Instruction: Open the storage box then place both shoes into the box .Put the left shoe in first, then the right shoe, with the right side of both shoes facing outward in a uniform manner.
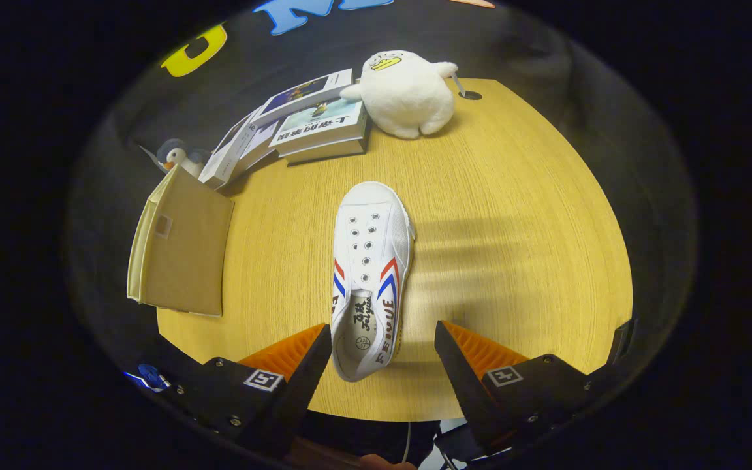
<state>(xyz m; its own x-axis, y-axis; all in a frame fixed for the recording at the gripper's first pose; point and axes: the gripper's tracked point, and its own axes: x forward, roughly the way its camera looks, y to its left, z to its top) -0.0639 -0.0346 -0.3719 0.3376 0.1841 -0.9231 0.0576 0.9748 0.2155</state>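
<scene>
The tongs (382,352) are standing wide open above the near edge of the tabletop (513,215), gripping nothing. A white shoe (369,274) with red and blue stripes is lying flat on the wood, its heel sitting between the two fingers, closer to the left one, and its toe pointing away from them. Neither finger is touching the shoe as far as can be seen.

Taking the shoe as the landmark: to its left, the storage box (183,248), a beige folding case, is lying at the tabletop's left edge with its lid down. Beyond the shoe's toe, a stack of books (314,124) is resting, and a white plush duck (405,91) is sitting just beside the books. A small penguin toy (177,156) is peeking up behind the box.
</scene>
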